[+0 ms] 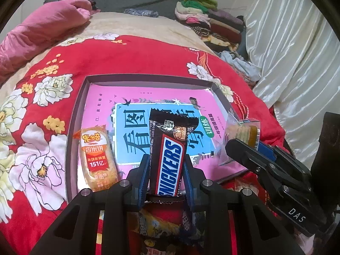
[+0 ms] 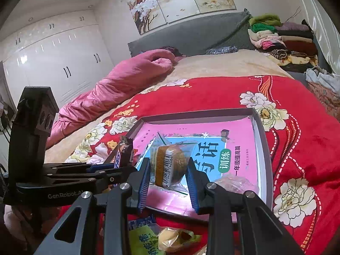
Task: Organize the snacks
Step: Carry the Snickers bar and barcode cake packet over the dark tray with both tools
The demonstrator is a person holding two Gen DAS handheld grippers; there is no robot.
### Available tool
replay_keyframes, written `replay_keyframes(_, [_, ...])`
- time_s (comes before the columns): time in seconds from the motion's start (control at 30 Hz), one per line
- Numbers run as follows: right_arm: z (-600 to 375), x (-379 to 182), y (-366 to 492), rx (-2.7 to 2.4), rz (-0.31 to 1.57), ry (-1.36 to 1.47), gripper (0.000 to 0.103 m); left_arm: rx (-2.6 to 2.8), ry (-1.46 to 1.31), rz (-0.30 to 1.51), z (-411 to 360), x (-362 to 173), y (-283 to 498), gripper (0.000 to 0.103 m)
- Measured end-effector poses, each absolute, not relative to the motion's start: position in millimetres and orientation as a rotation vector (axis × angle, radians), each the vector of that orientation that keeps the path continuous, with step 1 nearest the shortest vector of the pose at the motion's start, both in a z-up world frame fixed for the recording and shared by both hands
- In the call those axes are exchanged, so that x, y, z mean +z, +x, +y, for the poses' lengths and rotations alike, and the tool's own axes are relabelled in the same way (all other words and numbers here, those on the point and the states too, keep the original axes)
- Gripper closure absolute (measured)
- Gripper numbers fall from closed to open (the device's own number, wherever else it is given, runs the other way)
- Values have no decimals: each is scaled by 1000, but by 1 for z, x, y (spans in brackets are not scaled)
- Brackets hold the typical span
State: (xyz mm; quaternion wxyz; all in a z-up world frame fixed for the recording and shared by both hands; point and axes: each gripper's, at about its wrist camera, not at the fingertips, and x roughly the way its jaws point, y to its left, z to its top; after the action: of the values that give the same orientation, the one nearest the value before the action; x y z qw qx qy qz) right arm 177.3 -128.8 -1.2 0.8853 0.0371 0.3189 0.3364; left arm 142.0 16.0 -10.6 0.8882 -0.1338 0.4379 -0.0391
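- While I hold both tools over the tray (image 1: pixel 73 127) on the red floral blanket (image 1: pixel 131 59), my left gripper (image 1: pixel 166 170) is clamped narrow on a Snickers bar (image 1: pixel 170 153); the white "SNICKERS" lettering on blue runs up the brown wrapper, and a small price sticker sits near its top.
- My right gripper (image 2: pixel 167 176) is pinched tight on a clear-wrapped round cake (image 2: pixel 170 165), with a barcode label facing me.
- Inside the tray, at its left side, lies a rice cracker pack (image 1: pixel 96 159), orange and white, printed "151" with Chinese characters.
- Lining the tray floor is a pink workbook (image 2: pixel 240 131) with a blue panel of large Chinese characters and a green badge.
- From the left view I read "DAS" on the other tool's body; from the right view, "GenRobot.AI".
- Below my right gripper, near the tray's front edge, lies a green-wrapped snack (image 2: pixel 148 240); its print is too cut off to read.
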Motion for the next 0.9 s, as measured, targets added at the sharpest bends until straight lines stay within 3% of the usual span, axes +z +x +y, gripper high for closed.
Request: replay_keyframes(0.9, [-119,-21,186,689,747,45,70,-80,-254,949,11,-26,151,73])
